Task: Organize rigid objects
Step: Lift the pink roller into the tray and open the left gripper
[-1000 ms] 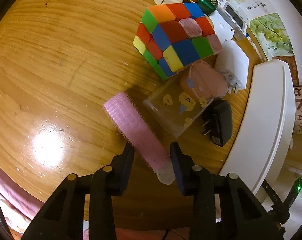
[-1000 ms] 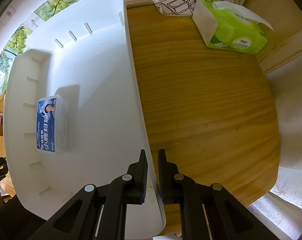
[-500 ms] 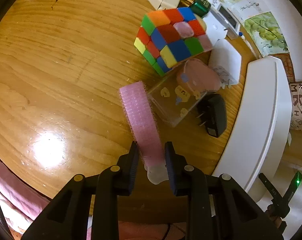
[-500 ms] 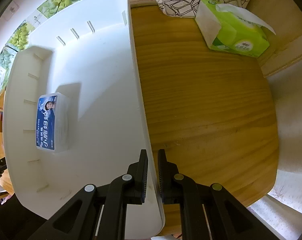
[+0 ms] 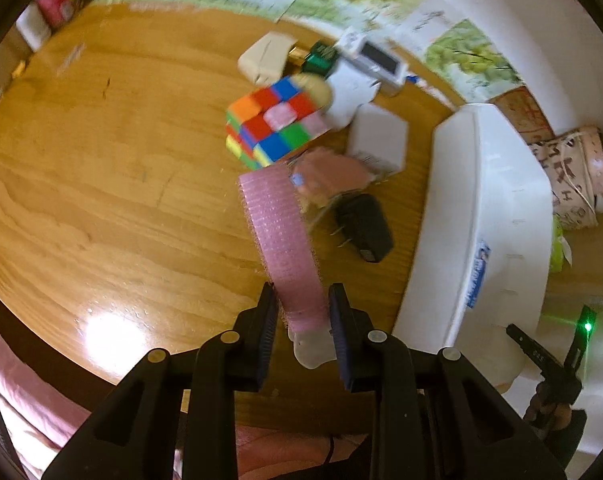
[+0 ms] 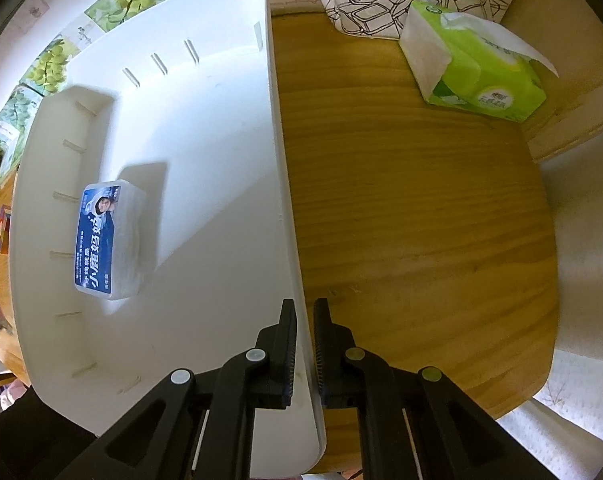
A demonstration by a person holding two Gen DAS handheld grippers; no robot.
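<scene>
Glossy wood table (image 5: 101,200); smooth white plastic bin (image 6: 221,160); bristly pink roller (image 5: 279,232).

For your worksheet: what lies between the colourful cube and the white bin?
In the left wrist view: a white adapter and black charger lie between cube and bin.

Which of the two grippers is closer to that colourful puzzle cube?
Left. The left gripper holds a pink hair roller just short of the cube. The right gripper clamps the white bin's wall, farther off.

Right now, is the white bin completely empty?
No, a small box with a blue label lies inside the white bin near its far wall.
</scene>
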